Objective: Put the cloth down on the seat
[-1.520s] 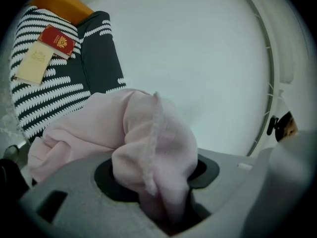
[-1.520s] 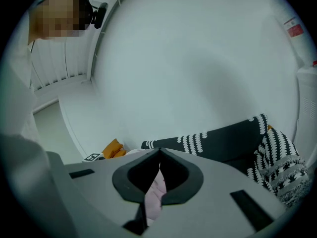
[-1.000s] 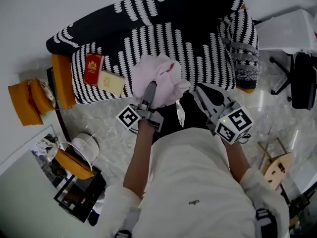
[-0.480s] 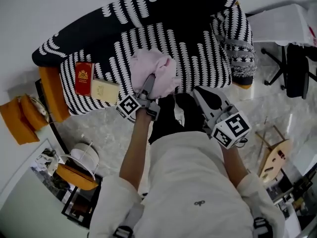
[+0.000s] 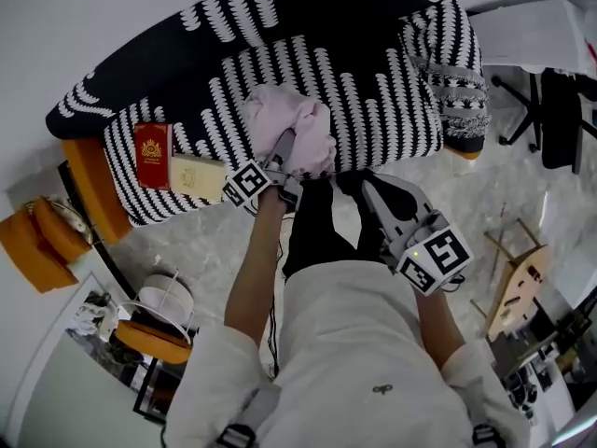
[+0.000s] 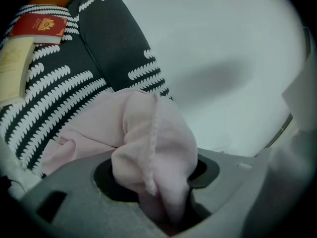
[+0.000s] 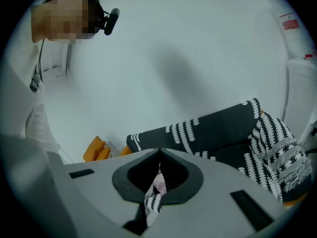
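One pink cloth [image 5: 297, 131] only — clamped between the jaws of the left gripper [image 5: 286, 149], bunched up over their tips. Lay on the striped sofa seat [image 5: 378, 110], near its front edge, about mid-width. Had bare seat on its right, up to the striped cushion [image 5: 459, 73]; on its left, well apart, a red booklet [image 5: 151, 155] and a cream box [image 5: 198, 176] side by side at the seat's left end. Held the right gripper [image 5: 371, 192] just before the front edge, above the floor [image 5: 201, 241] — jaws together, nothing gripped.

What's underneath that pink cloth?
The black-and-white patterned seat shows beside and behind the pink cloth. The patch directly beneath is covered, so anything lying there cannot be seen.
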### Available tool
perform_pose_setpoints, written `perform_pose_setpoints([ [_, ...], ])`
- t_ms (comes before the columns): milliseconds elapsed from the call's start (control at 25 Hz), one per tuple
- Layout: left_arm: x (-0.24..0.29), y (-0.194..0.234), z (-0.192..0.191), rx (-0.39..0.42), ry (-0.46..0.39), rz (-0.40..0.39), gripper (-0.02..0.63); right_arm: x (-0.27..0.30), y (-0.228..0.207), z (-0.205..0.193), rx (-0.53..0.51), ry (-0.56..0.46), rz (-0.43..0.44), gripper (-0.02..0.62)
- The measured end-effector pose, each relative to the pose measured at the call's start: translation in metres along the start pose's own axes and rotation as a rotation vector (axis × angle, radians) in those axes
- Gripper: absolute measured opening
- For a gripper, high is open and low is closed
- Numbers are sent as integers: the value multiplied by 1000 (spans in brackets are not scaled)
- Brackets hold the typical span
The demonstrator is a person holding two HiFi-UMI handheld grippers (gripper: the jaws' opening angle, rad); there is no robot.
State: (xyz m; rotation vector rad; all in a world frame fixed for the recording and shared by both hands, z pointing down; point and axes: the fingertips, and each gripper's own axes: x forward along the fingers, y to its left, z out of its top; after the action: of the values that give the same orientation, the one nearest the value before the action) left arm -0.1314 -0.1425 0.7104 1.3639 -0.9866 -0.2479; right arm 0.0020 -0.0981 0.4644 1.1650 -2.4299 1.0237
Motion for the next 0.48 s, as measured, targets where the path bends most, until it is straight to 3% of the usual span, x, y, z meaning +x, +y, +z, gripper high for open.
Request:
perform_pose_setpoints([
  [480, 37, 66, 3, 14, 75, 87, 245, 29, -4, -21, 42, 38, -22, 9],
])
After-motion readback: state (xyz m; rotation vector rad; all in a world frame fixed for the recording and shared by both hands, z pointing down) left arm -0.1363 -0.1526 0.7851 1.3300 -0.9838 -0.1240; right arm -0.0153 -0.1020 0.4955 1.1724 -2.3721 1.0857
